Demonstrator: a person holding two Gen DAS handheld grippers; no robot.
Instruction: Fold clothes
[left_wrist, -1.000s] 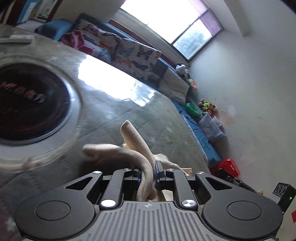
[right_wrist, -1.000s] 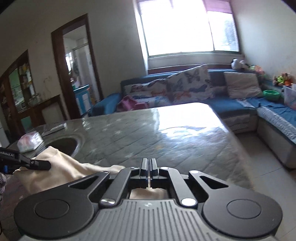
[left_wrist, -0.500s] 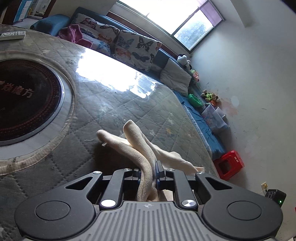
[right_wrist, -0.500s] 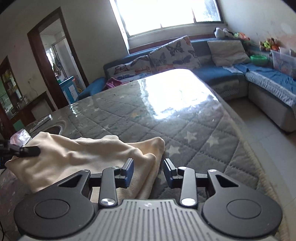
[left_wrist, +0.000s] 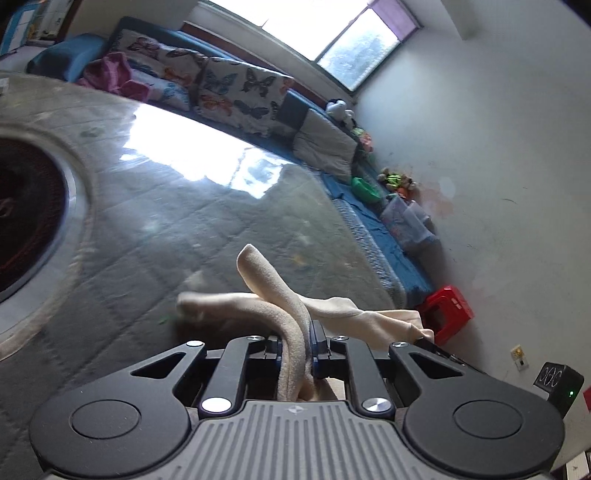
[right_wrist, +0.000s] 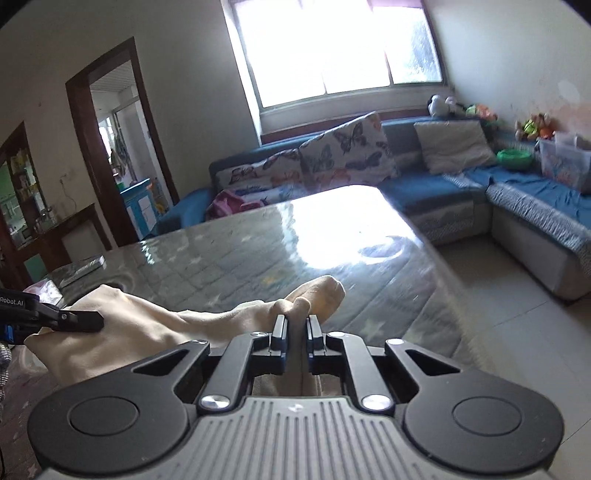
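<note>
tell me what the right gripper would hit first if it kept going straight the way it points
The right gripper already has the cream garment bunched between its fingers; past that fold, it would probably meet the quilted tabletop, though depth is unclear.

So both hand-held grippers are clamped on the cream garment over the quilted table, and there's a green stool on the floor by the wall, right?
One detail is off: the stool is red, as the left wrist view shows. The rest holds: the left hand-held gripper and the right hand-held gripper each pinch the cream garment over the quilted table.
</note>
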